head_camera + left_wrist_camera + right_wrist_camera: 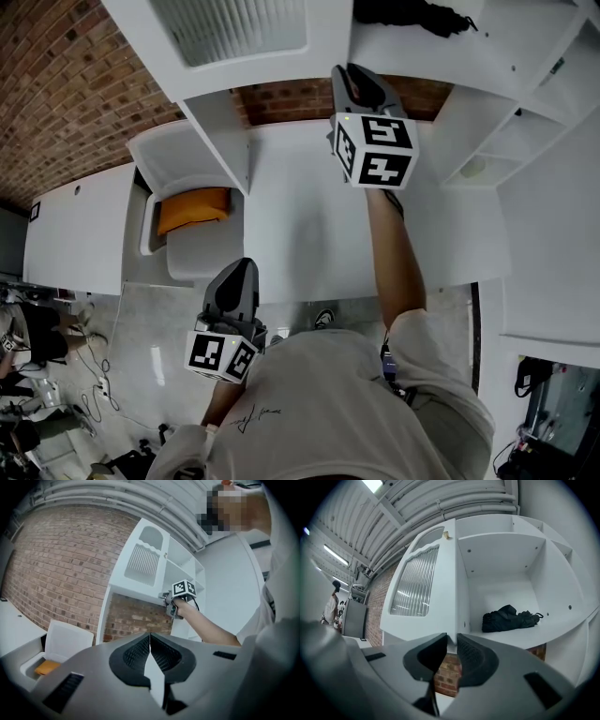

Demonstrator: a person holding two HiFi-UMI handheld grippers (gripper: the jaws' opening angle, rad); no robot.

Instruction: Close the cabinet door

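Observation:
The white cabinet door (pixel 244 33) with a ribbed glass panel (pixel 412 583) stands swung out from the upper cabinet. My right gripper (pixel 352 77) is raised to the door's lower corner. In the right gripper view its jaws (pixel 453 641) are closed on the door's thin bottom edge. The left gripper view shows this same grip (pixel 169 603) from below. Behind the door, the open compartment (pixel 501 573) holds a black bundle (pixel 508 617). My left gripper (pixel 239 274) hangs low by the person's body, away from the cabinet, shut with nothing in it (pixel 150 641).
A low white box (pixel 178 155) with its lid up holds an orange item (pixel 192 208) at the left. White open shelves (pixel 487 159) stand to the right of the cabinet. A brick wall (pixel 66 84) runs behind. Cables and gear (pixel 37 394) lie on the floor at lower left.

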